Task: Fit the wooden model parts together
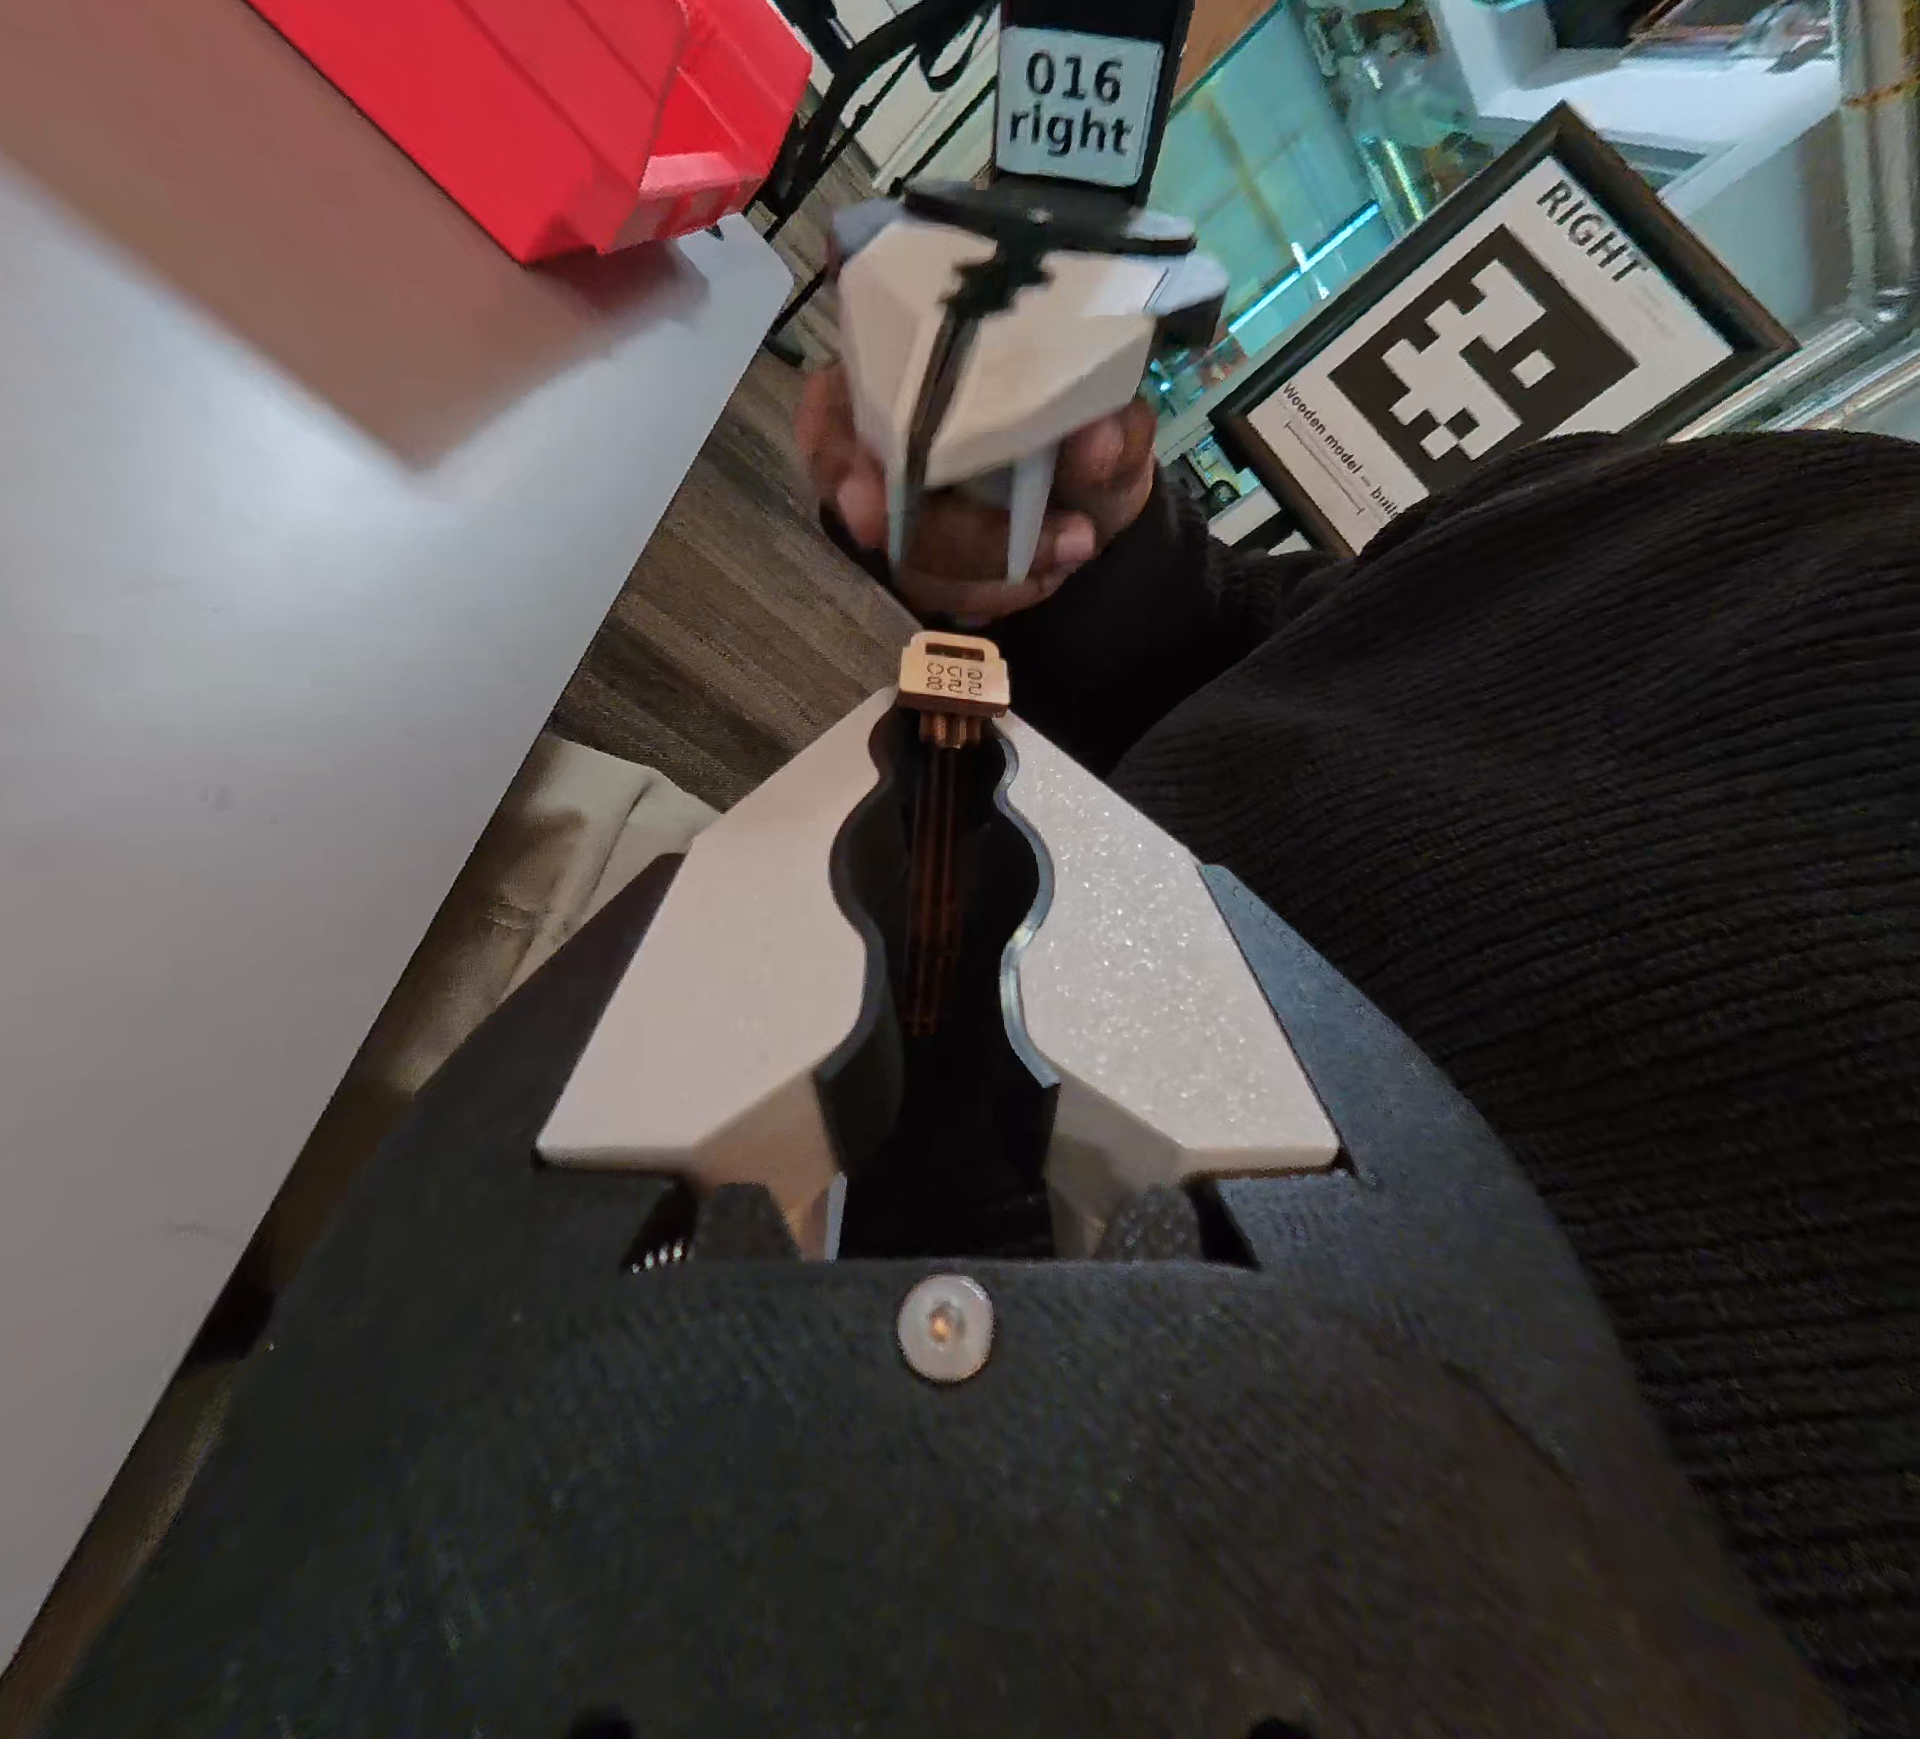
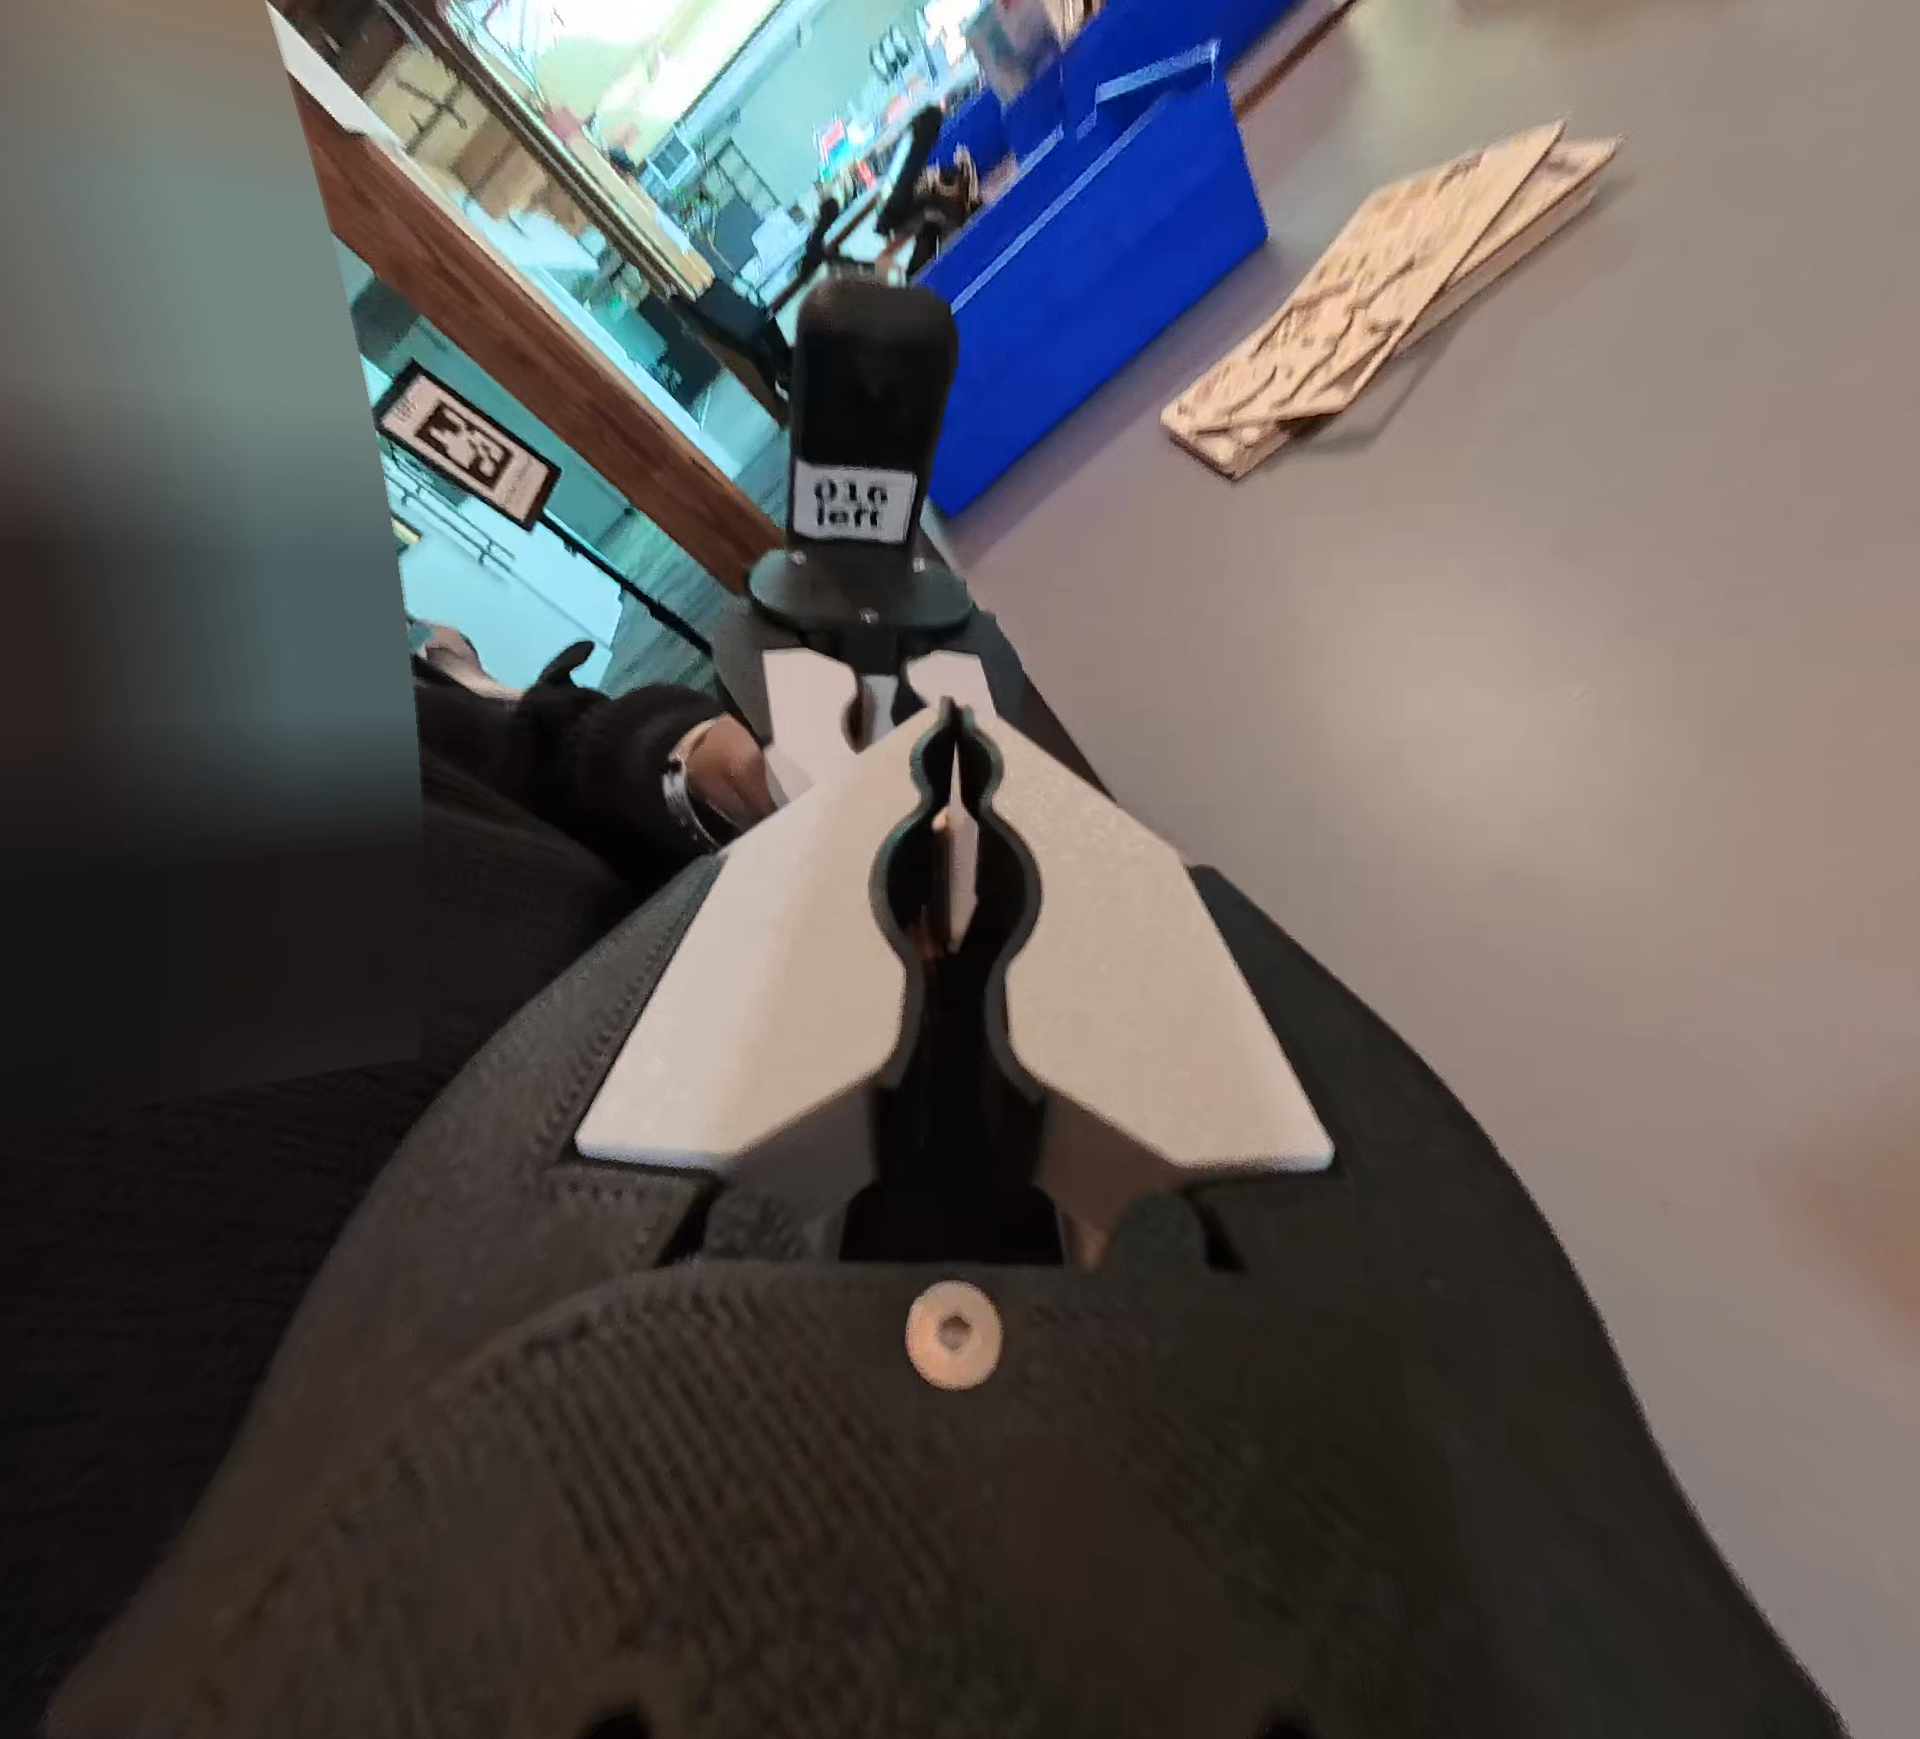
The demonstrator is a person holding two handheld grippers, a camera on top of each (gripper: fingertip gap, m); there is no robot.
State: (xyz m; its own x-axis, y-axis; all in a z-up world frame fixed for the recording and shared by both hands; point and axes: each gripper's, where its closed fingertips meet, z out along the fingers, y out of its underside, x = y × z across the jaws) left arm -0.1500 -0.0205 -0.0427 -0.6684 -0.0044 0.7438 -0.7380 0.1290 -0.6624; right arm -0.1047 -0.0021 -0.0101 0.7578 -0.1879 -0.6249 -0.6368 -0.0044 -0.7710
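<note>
The left tongs (image 1: 951, 733) are clenched on a small layered wooden part (image 1: 954, 673), whose perforated end pokes out past the tips, off the grey tabletop (image 1: 208, 650). The right tongs (image 2: 951, 723) face them, pinched on what seems a thin wooden sliver (image 2: 943, 868) — blurred. Wooden sheets (image 2: 1392, 297) lie well apart on the tabletop, near a blue bin (image 2: 1091, 287).

Grey table (image 2: 1455, 754): matte, smooth top. Blue bin (image 2: 1101, 276) at far left in the right wrist view; stacked wooden part sheets (image 2: 1382, 307) just right of it. Red bin (image 1: 436, 16) near a corner in the left wrist view.
</note>
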